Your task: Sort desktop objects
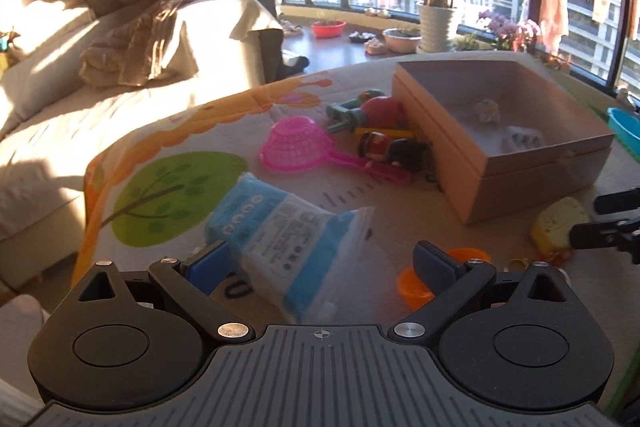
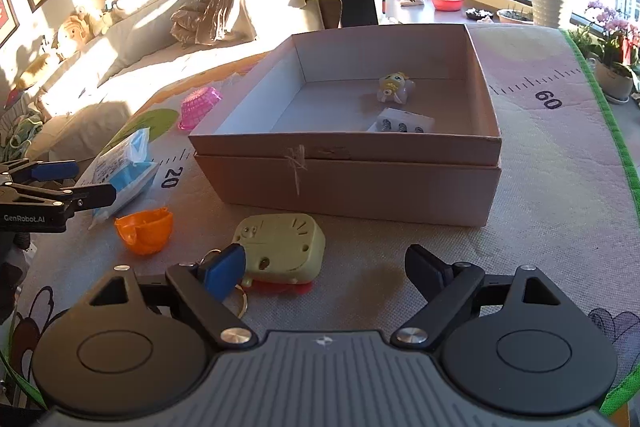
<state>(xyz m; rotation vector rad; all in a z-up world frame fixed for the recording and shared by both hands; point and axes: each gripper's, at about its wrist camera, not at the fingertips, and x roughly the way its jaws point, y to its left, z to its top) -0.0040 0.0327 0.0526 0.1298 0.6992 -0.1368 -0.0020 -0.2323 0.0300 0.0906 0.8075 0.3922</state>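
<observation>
We note a cardboard box (image 2: 348, 163) mid-mat, a small toy (image 2: 394, 87) and battery holder (image 2: 402, 122) inside. Pink strainer (image 1: 294, 147) and figures (image 1: 390, 147) crowd its left side. Left gripper (image 1: 320, 263) stands wide; the blue wipes pack (image 1: 288, 235) lies between its fingers, untouched. Right gripper (image 2: 326, 273) also wide, nothing held; the yellow toy (image 2: 280, 245) sits by its blue pad. An orange cup (image 2: 145, 230) lies between the two.

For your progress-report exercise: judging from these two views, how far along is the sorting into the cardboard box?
Early. Done: a small yellow figure and a white battery holder lie in the box. In hand: nothing; both grippers are open. Left on the mat: wipes pack, pink strainer, orange cup, yellow toy.
</observation>
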